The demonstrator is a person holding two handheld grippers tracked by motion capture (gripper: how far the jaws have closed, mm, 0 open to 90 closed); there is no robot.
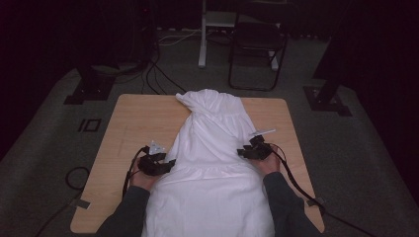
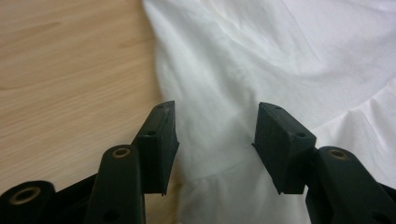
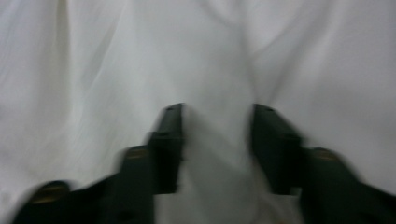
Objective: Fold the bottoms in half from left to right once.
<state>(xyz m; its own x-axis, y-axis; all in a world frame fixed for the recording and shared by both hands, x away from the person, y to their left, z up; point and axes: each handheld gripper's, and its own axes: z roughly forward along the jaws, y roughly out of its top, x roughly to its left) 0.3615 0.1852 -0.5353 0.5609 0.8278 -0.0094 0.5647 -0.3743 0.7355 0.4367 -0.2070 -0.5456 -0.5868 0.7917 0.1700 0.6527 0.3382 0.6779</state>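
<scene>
A white garment (image 1: 212, 148) lies lengthwise on the wooden table (image 1: 138, 118), bunched at the far end and spread wide toward the person. My left gripper (image 1: 170, 163) rests at the garment's left edge. In the left gripper view its jaws (image 2: 215, 112) stand apart over the white cloth (image 2: 280, 56), beside bare wood (image 2: 70, 70). My right gripper (image 1: 242, 152) is at the garment's right edge. The blurred right gripper view shows its jaws (image 3: 217, 112) apart, with a soft ridge of cloth (image 3: 210, 46) running between them, not pinched.
Bare wood lies on both sides of the garment. Beyond the table's far edge stand a black folding chair (image 1: 257, 39), a white stand post (image 1: 202, 34), black stand bases (image 1: 89, 89) and loose cables (image 1: 153, 74) on grey carpet.
</scene>
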